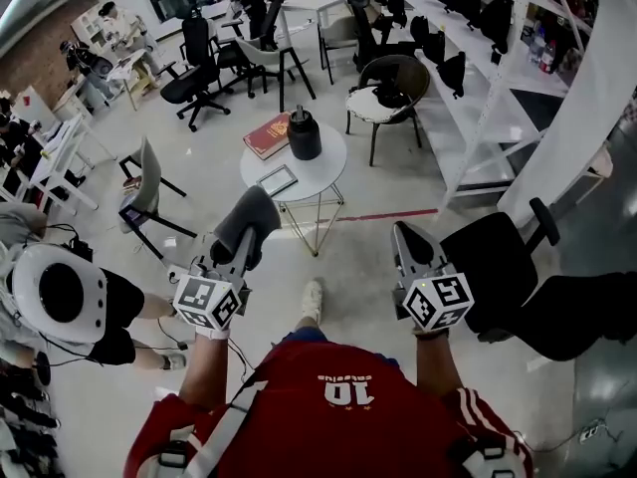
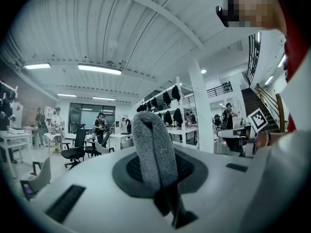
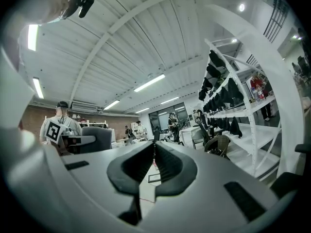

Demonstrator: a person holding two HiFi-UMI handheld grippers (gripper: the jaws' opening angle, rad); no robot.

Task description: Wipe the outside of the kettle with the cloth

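Note:
A black kettle [image 1: 304,134] stands on a small round white table [image 1: 317,176] ahead of me. My left gripper [image 1: 242,249] is shut on a folded grey cloth [image 1: 246,222], which sticks up between its jaws as a grey cloth [image 2: 154,149] in the left gripper view. My right gripper [image 1: 406,242] is shut with nothing in it; its jaws meet in the right gripper view [image 3: 153,152]. Both grippers are held up in the air, well short of the table and the kettle.
On the table lie a red book [image 1: 266,135] and a small dark tablet [image 1: 277,179]. A black office chair [image 1: 503,257] is at my right, a grey chair [image 1: 144,192] at the left. White shelving [image 1: 478,58] runs along the right. A person [image 1: 60,302] sits at the lower left.

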